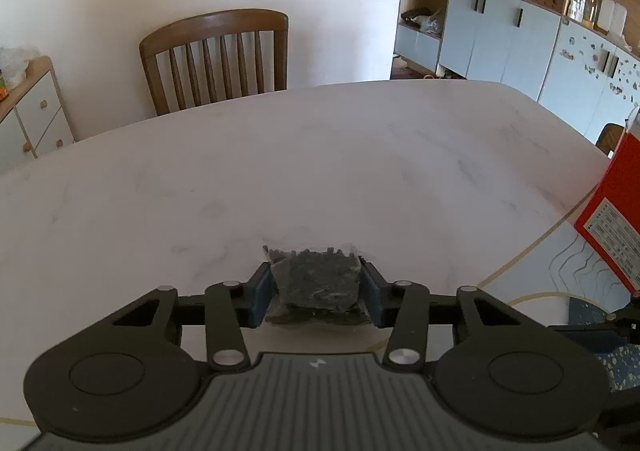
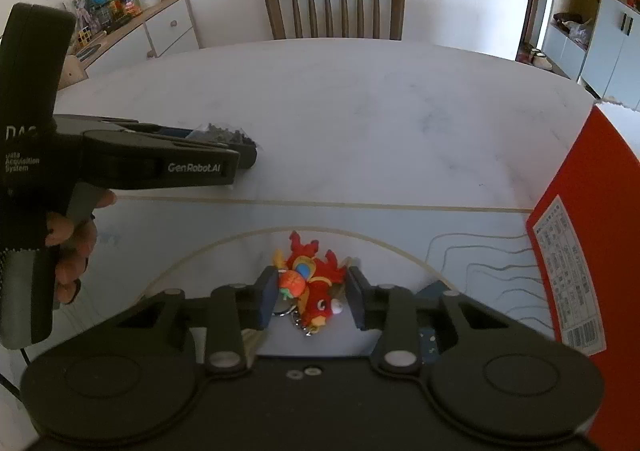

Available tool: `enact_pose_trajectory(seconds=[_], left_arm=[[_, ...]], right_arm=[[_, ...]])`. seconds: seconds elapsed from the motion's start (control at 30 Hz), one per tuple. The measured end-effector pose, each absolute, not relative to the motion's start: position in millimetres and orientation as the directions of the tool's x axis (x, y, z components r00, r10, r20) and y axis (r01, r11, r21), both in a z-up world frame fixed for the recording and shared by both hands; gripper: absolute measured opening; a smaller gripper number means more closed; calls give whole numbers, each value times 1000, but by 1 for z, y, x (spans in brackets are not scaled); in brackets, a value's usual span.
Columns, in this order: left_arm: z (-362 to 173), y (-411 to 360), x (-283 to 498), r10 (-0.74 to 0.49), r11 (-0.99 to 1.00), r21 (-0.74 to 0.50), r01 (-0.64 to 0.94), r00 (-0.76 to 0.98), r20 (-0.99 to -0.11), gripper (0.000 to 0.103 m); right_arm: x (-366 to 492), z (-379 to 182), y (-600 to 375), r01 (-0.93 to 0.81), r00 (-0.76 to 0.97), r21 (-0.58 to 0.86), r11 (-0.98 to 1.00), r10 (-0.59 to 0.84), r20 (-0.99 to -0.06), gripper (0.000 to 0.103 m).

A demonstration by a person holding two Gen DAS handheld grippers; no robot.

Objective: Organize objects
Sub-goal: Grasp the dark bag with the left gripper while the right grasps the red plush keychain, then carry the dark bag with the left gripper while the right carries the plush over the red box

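My left gripper [image 1: 316, 285] is shut on a small clear bag of dark pellets [image 1: 314, 283] and holds it just above the white marble table [image 1: 320, 155]. The same gripper and bag [image 2: 222, 133] show at the left of the right wrist view. My right gripper [image 2: 312, 293] has its blue pads on either side of a red plush keychain toy [image 2: 314, 283] with an orange ball and a metal chain. The toy fills most of the gap, and the pads look to be touching it. It is above a pale mat [image 2: 460, 235] at the table's near edge.
A tall red box [image 2: 576, 251] stands at the right edge of the table; it also shows in the left wrist view [image 1: 618, 223]. A wooden chair [image 2: 336, 5] stands at the far side. A low cabinet [image 2: 156, 25] with clutter is at the back left.
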State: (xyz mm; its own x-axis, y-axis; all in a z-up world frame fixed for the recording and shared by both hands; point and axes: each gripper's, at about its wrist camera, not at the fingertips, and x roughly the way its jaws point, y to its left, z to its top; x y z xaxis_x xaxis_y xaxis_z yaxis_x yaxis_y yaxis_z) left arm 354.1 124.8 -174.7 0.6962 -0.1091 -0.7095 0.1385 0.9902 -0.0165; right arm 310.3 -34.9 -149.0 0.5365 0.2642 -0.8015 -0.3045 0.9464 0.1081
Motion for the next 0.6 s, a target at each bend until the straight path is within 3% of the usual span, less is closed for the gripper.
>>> enact_pose_trajectory(seconds=[0.6], left_arm=[[-126,101,311,-180,978,-60,199,667,-723,44]], right_arm=[[276,-104,-55,-277,561,141,950,280,-779,34]])
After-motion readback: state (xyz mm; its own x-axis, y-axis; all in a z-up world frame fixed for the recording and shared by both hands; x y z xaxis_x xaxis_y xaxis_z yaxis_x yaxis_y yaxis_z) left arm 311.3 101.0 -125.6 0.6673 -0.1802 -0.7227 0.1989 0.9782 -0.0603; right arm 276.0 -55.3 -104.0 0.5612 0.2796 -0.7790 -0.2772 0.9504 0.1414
